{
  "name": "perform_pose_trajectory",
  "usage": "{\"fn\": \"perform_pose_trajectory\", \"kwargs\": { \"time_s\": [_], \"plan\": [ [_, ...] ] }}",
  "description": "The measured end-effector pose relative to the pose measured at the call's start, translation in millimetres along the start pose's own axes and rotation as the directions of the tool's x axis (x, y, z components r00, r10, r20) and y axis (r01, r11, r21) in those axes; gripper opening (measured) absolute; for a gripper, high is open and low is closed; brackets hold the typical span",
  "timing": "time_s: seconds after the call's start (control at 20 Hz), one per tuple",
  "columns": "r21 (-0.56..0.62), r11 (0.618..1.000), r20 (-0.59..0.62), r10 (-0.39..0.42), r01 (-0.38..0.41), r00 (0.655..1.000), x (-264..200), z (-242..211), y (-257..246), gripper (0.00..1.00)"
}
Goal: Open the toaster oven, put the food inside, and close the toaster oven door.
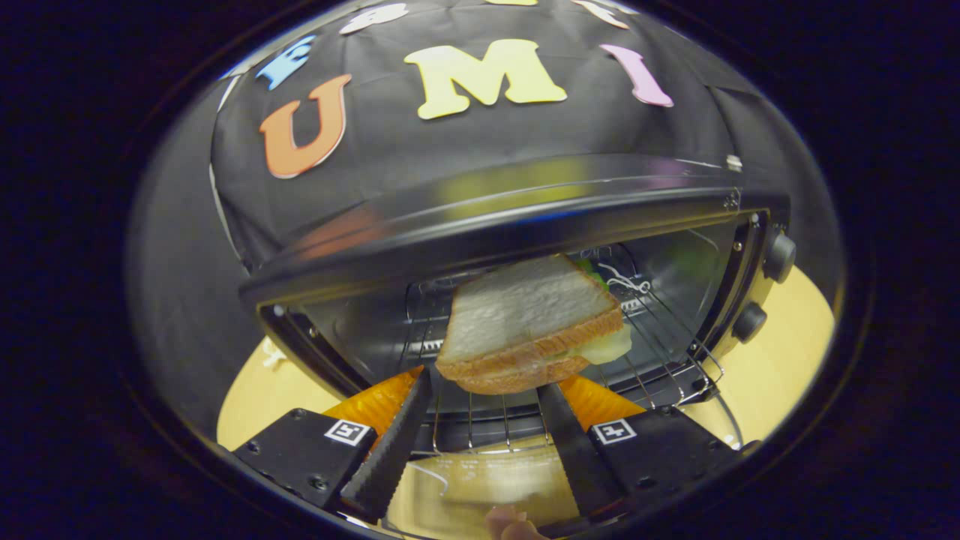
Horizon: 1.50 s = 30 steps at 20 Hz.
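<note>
The toaster oven [495, 217] stands open, its glass door [480, 476] folded down flat beneath my fingers. A sandwich [529, 322] of toasted bread with a pale filling lies on the wire rack [660, 360] inside the cavity, its near edge right at my fingertips. My gripper [486, 381] is open. The left fingertip sits beside the sandwich's near left corner, and the right one reaches just under its front edge. Neither finger presses on it.
Two round knobs [778, 257] sit on the oven's right panel. The oven rests on a light wooden tabletop [772, 375]. Part of a hand [510, 525] shows below the fingers.
</note>
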<state>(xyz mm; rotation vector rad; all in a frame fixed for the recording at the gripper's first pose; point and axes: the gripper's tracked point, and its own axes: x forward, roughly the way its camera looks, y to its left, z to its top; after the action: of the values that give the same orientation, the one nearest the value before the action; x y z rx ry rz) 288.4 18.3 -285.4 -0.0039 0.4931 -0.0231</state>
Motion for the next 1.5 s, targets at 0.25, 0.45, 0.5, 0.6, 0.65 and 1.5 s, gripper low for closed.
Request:
{"fn": "perform_pose_trajectory", "kwargs": {
  "time_s": [0.25, 0.45, 0.5, 0.6, 0.65, 1.5],
  "plan": [
    [-0.049, 0.999, -0.074, -0.016, 0.013, 0.997, -22.8, -23.3, -1.5, 0.93],
    [0.011, 1.000, -0.149, 0.010, -0.009, 0.989, -55.8, -40.4, -7.3, 0.94],
    [0.044, 0.999, -0.180, 0.029, -0.022, 0.983, -64.5, -46.8, -5.7, 0.94],
    [0.080, 0.996, -0.212, 0.047, -0.030, 0.976, -80.6, -53.4, -9.3, 0.94],
    [0.083, 0.997, -0.222, 0.024, -0.006, 0.975, -88.4, -56.1, -16.3, 0.94],
    [-0.008, 1.000, -0.281, 0.009, -0.012, 0.960, -136.1, -111.2, -34.5, 0.94]
  ]
}}
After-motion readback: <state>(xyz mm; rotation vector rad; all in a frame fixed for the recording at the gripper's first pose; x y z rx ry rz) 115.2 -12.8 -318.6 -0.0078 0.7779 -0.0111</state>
